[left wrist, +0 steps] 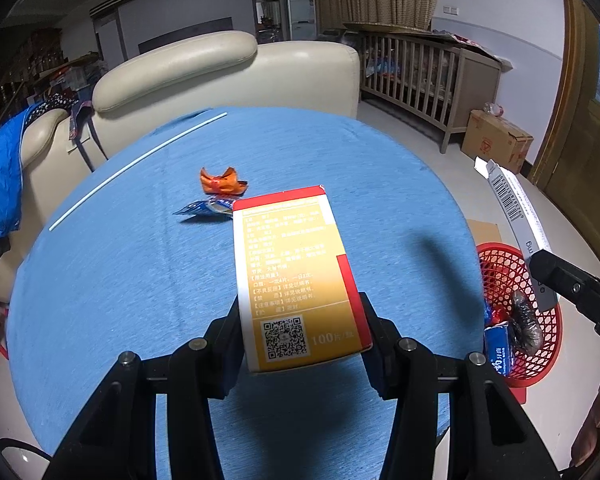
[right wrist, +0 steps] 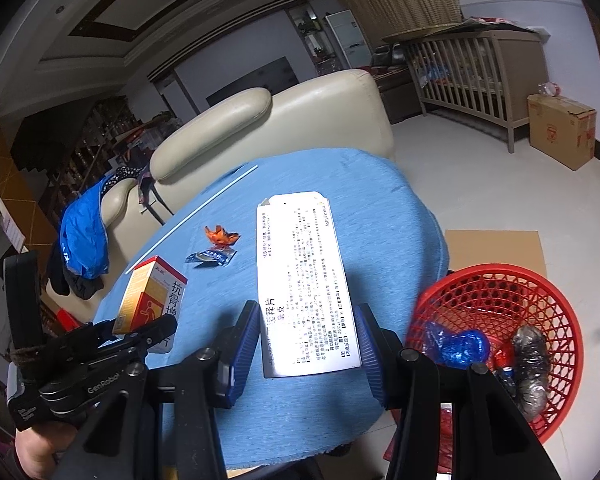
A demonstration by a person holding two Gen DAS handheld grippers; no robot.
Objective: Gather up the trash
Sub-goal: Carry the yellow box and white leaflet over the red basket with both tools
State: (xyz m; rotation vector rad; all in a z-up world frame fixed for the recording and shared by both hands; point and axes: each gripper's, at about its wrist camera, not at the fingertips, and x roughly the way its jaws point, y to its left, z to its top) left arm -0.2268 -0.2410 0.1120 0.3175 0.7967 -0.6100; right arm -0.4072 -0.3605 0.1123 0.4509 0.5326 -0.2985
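My left gripper [left wrist: 302, 336] is shut on a yellow and red medicine box [left wrist: 296, 276], held above the blue-clothed table [left wrist: 120, 280]. The same medicine box [right wrist: 152, 300] and the left gripper [right wrist: 148, 332] appear at the lower left of the right wrist view. My right gripper [right wrist: 306, 340] is shut on a long white medicine box [right wrist: 304, 280]; that white box [left wrist: 516, 216] juts up at the right edge of the left wrist view. An orange wrapper [left wrist: 221, 182] and a blue wrapper [left wrist: 206, 209] lie on the cloth. A red mesh basket [right wrist: 500, 312] sits on the floor beside the table, with trash inside.
A thin white straw [left wrist: 136, 164] lies across the far left of the table. A cream sofa [left wrist: 228, 76] with blue clothing [left wrist: 0, 176] stands behind. A wooden crib [left wrist: 424, 80], a cardboard box [left wrist: 496, 140] and flat cardboard [right wrist: 496, 248] are on the floor at the right.
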